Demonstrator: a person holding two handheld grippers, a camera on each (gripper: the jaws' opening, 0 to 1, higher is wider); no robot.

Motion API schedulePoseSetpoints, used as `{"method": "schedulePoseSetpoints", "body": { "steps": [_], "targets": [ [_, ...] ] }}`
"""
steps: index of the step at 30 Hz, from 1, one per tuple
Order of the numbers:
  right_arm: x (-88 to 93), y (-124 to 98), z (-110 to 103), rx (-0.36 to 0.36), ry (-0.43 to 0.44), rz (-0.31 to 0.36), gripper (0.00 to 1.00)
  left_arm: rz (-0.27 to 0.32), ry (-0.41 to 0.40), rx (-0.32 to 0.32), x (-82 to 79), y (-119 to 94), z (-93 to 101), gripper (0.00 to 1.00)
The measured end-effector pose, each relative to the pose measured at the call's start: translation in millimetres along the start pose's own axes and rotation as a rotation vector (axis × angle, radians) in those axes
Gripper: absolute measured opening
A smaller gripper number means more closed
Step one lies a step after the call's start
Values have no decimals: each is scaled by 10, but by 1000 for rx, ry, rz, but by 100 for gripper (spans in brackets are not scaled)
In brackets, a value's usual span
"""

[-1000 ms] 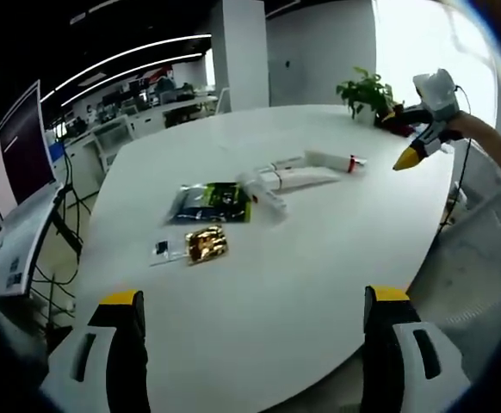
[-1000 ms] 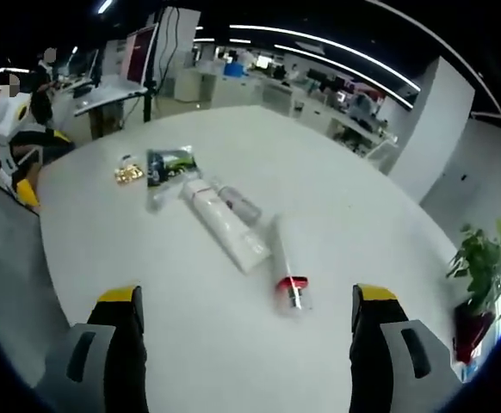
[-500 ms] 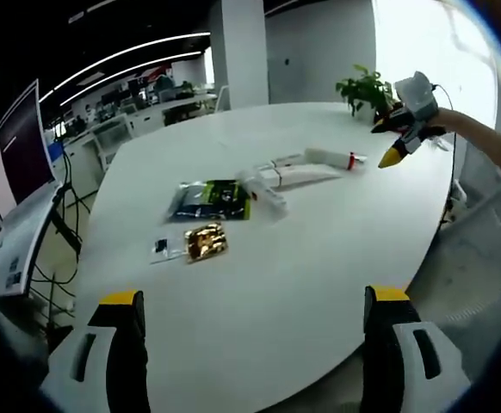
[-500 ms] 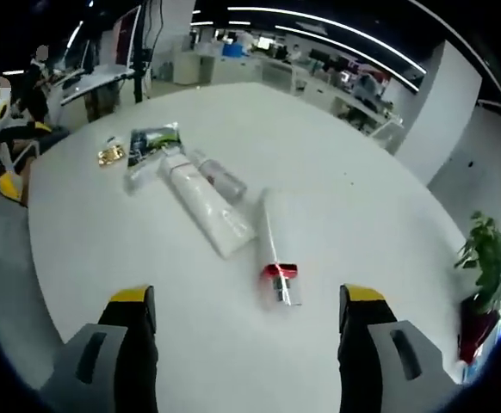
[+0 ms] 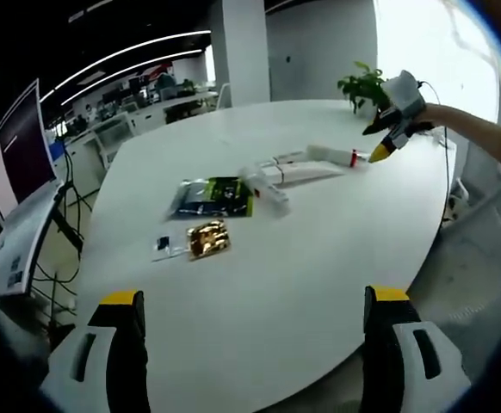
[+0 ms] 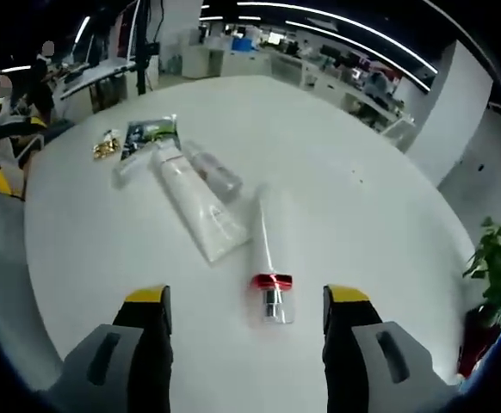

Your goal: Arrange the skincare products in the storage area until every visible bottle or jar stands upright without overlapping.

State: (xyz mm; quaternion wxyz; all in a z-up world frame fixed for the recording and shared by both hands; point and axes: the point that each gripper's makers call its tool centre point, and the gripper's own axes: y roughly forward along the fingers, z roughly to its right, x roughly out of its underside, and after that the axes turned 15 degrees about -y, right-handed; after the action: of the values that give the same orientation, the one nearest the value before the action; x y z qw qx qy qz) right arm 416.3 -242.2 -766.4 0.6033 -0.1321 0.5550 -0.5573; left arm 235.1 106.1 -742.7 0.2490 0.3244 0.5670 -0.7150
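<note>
Care is needed as the right gripper [image 6: 246, 323], jaws held apart, is lined up over the red-collared bottle [image 6: 269, 254] lying flat near the table [image 6: 362, 224] edge. It should be grasped mid-body. The left gripper [image 5: 250, 331] is held open, empty.

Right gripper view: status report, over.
Right gripper open, straddling the cap end of the white tube with a red band, lying flat. Left gripper open, off the products. Nothing upright; nothing in the way.

White tube [image 6: 267, 237] with red band, seemingly clear cap; gold packet [image 5: 207, 239].
</note>
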Motion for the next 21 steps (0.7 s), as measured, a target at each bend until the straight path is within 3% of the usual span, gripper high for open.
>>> {"method": "schedulePoseSetpoints", "body": {
  "steps": [8,21],
  "targets": [
    [94,120,13,-29,7,-24,62,-11,4,0,17,10,-1,99],
    [190,305,65,-59,38,-61,57,-25,4,-6,44,17,-16,99]
  ]
}}
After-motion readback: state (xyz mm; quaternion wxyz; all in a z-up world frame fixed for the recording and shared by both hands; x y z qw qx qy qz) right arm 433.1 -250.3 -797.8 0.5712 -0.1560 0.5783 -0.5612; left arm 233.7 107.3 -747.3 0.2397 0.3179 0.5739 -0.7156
